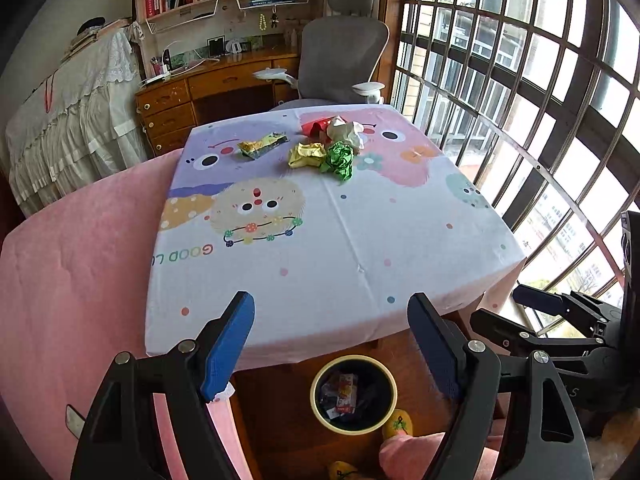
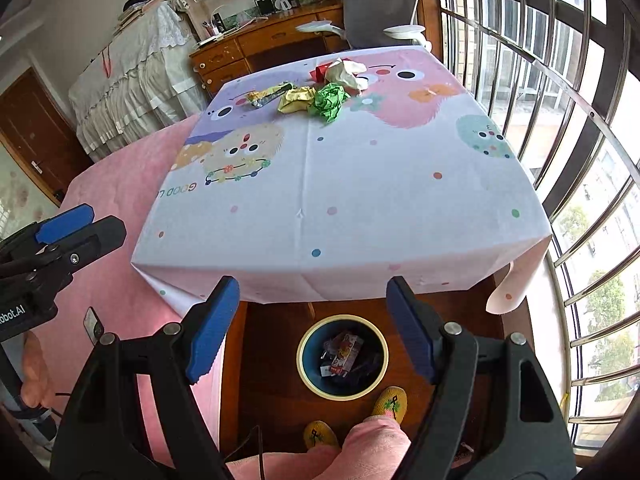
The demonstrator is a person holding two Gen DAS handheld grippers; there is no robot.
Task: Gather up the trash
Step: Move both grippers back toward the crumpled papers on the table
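Observation:
Crumpled trash lies at the far end of the table (image 1: 360, 240): a green paper ball (image 1: 339, 160) (image 2: 329, 99), a yellow wrapper (image 1: 306, 155) (image 2: 295, 99), a flat yellow-green packet (image 1: 262, 145) (image 2: 267, 93), a white wad (image 1: 345, 130) (image 2: 346, 72) and a red piece (image 1: 314, 126) (image 2: 319, 72). A round bin (image 1: 353, 394) (image 2: 343, 357) with wrappers inside stands on the floor below the near table edge. My left gripper (image 1: 332, 340) is open and empty above the bin. My right gripper (image 2: 312, 320) is open too, holding nothing, also above the bin.
A pink-covered bed (image 1: 80, 272) adjoins the table's left side. A barred window (image 1: 540, 100) runs along the right. A grey office chair (image 1: 340, 60) and wooden desk (image 1: 224, 80) stand behind the table. A person's slippered feet (image 2: 390, 400) are by the bin.

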